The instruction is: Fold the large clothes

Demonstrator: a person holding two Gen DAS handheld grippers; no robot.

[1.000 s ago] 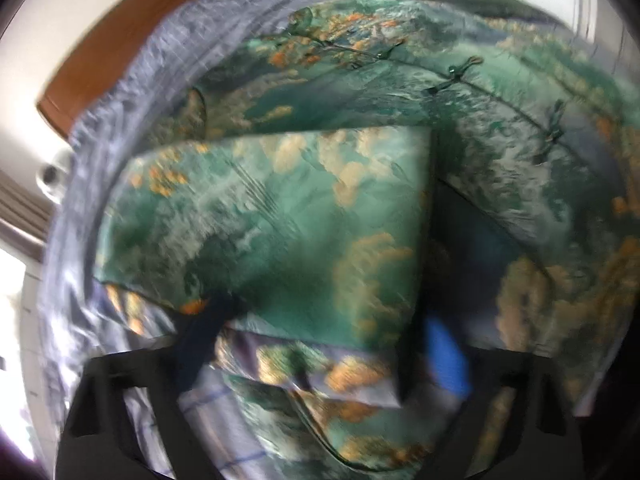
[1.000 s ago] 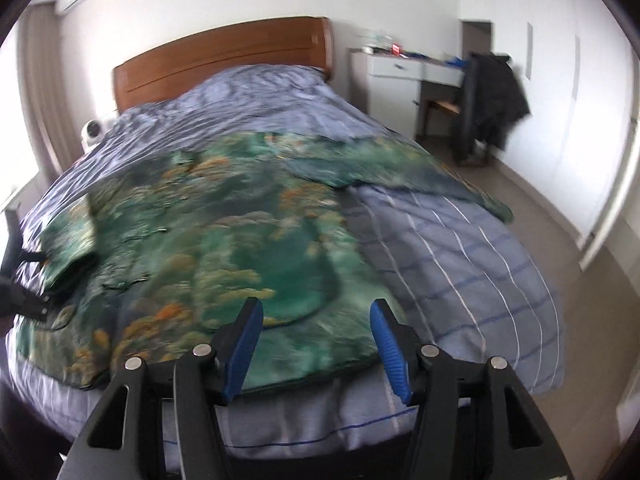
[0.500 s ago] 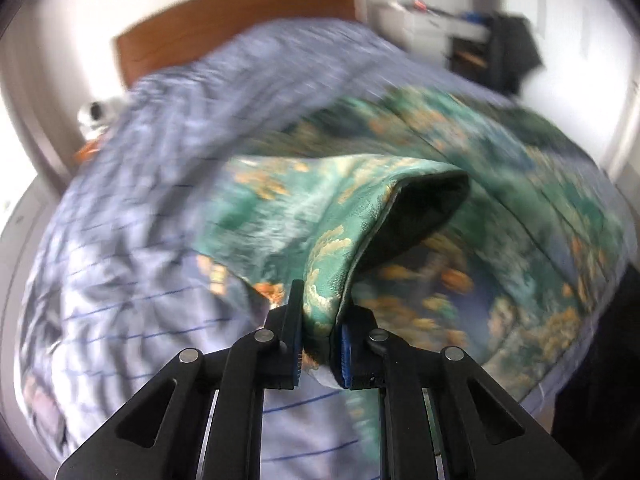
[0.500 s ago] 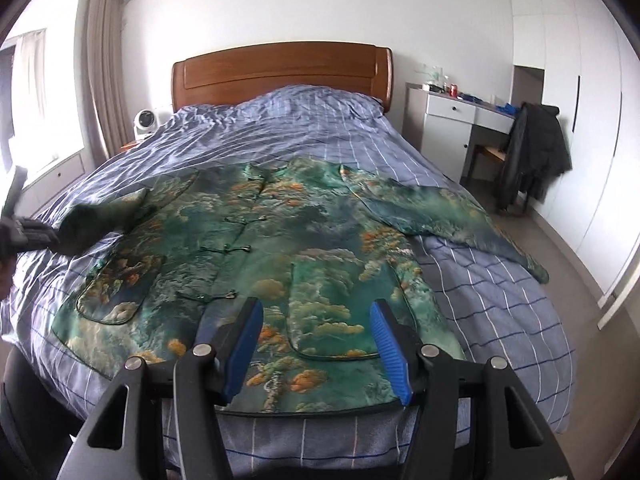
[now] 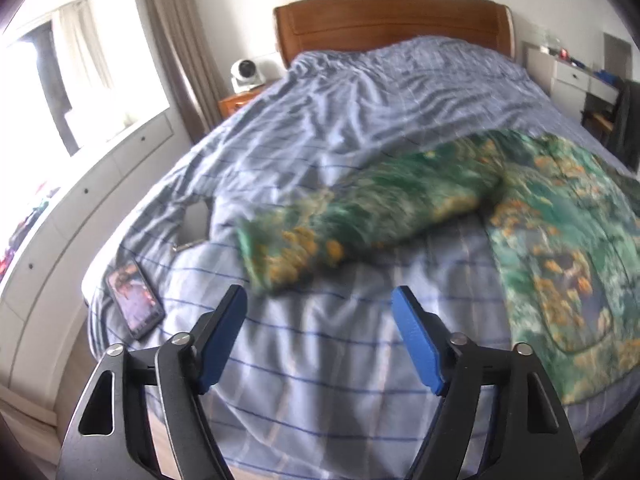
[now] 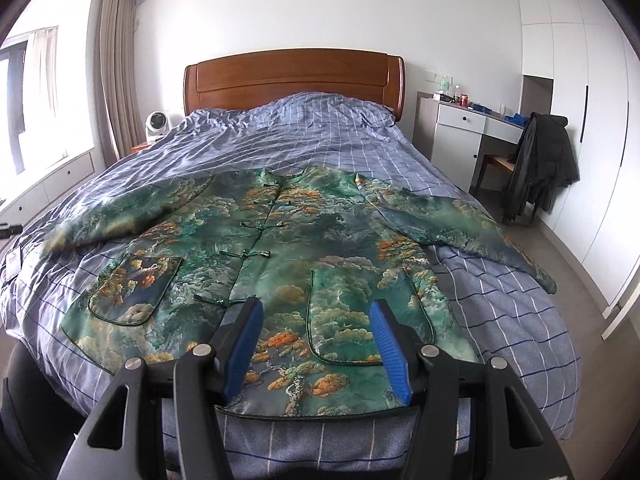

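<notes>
two grippers, left (image 5: 320, 320) and right (image 6: 316, 334), fingers spread wide and holding nothing, above green patterned jacket (image 6: 280, 248) lying flat on bed (image 6: 320, 136), phone (image 5: 135, 306) near edge

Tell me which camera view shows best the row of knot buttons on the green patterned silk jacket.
The right wrist view. There the green patterned silk jacket lies spread flat on the bed, sharp, and its row of knot buttons runs down the middle. The left wrist view shows only one blurred sleeve and a side panel with a pocket; no buttons are visible.
</notes>
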